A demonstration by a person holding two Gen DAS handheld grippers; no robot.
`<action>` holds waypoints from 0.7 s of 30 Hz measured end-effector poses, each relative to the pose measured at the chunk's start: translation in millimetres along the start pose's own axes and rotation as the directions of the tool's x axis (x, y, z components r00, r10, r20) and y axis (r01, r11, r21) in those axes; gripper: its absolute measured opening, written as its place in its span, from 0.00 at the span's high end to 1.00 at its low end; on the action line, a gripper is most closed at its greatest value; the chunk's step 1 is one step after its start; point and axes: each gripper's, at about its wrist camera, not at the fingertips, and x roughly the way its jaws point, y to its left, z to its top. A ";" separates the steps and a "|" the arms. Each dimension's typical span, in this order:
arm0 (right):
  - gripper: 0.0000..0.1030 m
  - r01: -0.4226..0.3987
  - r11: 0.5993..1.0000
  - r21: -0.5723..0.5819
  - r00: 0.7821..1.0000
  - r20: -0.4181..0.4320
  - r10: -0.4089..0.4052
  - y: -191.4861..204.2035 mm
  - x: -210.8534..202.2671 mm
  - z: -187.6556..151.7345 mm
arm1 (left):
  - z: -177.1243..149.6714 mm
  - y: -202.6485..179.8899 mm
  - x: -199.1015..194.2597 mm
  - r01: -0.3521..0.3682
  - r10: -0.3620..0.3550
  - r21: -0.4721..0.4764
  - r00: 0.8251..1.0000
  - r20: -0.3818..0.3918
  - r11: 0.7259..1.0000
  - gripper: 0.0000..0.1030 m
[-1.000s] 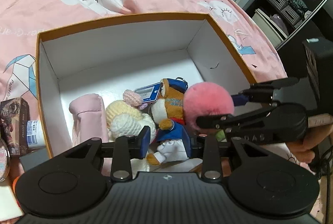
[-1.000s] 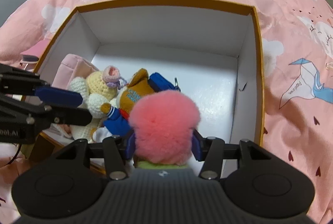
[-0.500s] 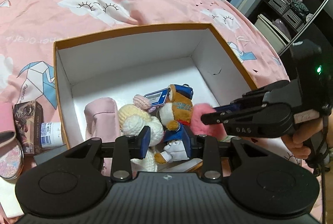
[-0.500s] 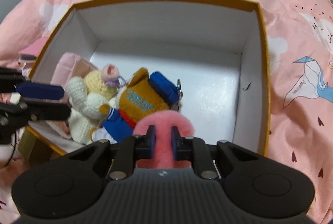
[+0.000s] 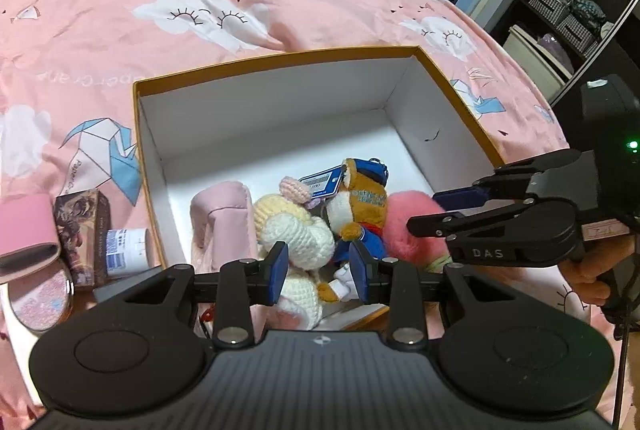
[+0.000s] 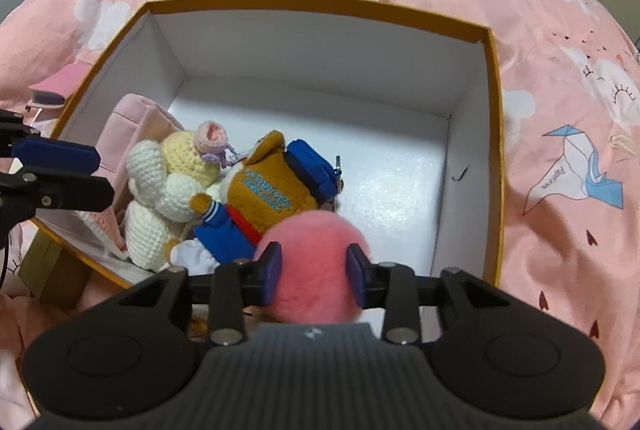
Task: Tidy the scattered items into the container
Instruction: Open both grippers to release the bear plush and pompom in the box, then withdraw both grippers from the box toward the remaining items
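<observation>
An orange-rimmed white box [image 5: 280, 60] [image 6: 320, 0] sits on the pink bedspread. Inside lie a pink pouch [image 5: 220, 214], a cream crochet doll [image 5: 292, 230] [image 6: 168, 182] and a brown bear toy in blue [image 5: 362, 202] [image 6: 272, 190]. A fluffy pink pompom [image 6: 312, 254] [image 5: 412, 226] rests in the box's near corner between the pads of my right gripper [image 6: 314, 268] [image 5: 430, 212]. Those jaws are opening, and the fluff still bulges around the pads. My left gripper [image 5: 318, 270] [image 6: 86, 176] hovers open over the near rim with nothing between its fingers.
Left of the box lie a pink case [image 5: 28, 226], a small brown carton [image 5: 84, 222], a white jar [image 5: 126, 246] and a round compact [image 5: 38, 294]. A pink notebook [image 6: 56, 86] lies beyond the box's left wall. Dark shelves [image 5: 568, 18] stand beside the bed.
My right gripper brought the pompom down into the box's near corner, squeezed it tight, then widened again. The left gripper drew back slightly, so more of the bed shows.
</observation>
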 end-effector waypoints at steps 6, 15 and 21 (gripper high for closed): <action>0.58 0.014 1.000 0.013 0.997 0.071 -0.015 8.2 -23.6 -4.7 | -2.4 -3.9 -12.8 -0.028 0.027 0.018 1.000 0.012 0.999 0.63; 0.50 0.022 1.000 0.020 0.976 0.216 -0.026 32.3 -63.9 -19.1 | -9.5 -4.8 -35.2 -0.064 0.063 0.026 0.997 0.050 0.998 0.63; 0.49 0.030 0.998 0.057 0.953 0.301 -0.046 47.1 -76.2 -32.3 | -21.2 0.4 -48.6 -0.097 0.096 0.012 0.992 0.088 0.995 0.63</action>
